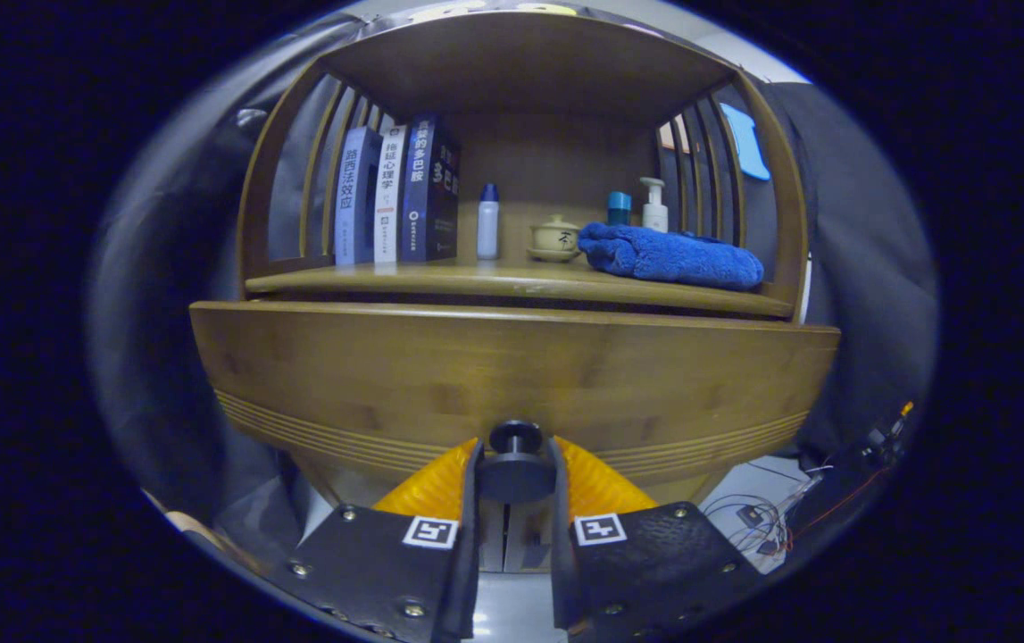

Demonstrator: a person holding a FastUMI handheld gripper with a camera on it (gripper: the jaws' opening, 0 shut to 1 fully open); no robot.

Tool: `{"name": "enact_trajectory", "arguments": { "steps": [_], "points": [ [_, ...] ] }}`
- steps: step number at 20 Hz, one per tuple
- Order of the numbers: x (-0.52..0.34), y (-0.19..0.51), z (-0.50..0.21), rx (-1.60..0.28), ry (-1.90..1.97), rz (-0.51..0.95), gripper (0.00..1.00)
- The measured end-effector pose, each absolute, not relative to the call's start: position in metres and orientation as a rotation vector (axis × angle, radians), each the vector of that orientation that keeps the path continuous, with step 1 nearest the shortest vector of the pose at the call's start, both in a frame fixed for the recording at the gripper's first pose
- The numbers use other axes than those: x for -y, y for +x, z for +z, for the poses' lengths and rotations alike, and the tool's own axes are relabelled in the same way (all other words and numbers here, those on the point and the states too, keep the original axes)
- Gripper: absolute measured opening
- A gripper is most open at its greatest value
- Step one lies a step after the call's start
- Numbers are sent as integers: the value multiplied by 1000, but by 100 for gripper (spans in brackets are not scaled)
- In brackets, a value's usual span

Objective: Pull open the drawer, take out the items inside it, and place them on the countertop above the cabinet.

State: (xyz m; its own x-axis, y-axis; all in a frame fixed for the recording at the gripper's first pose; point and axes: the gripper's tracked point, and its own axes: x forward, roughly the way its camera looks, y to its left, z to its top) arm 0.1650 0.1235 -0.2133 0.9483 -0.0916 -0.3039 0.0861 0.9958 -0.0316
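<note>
The gripper (516, 464) pinches the dark knob (516, 439) at the lower middle of the drawer front (512, 375), just under the countertop's front edge (512, 284), ready to pull it open.

The claw (516, 469) has both orange fingers (436, 487) pressed on the dark round knob (516, 439) of the wooden drawer front (512, 375). Above it, the worktop (440, 279) carries books (395, 192) at its left end, a small white bottle (487, 221) and a lidded teacup (555, 237) midway, and a folded blue towel (670, 254) at its right end.
</note>
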Motion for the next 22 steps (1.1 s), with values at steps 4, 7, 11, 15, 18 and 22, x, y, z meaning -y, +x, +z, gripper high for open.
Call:
{"name": "enact_trajectory", "arguments": {
  "steps": [4, 7, 11, 15, 18, 22],
  "points": [
    [-124, 144, -213, -328, -9, -88, 33],
    [-125, 130, -213, -338, -14, -85, 33],
    [-126, 113, -212, -354, -5, -79, 33],
    [-126, 99, -212, -368, -12, -69, 33],
    [-127, 88, -210, -381, 2, -63, 33],
    [-133, 76, -214, -405, 13, -42, 33]
  ]
}}
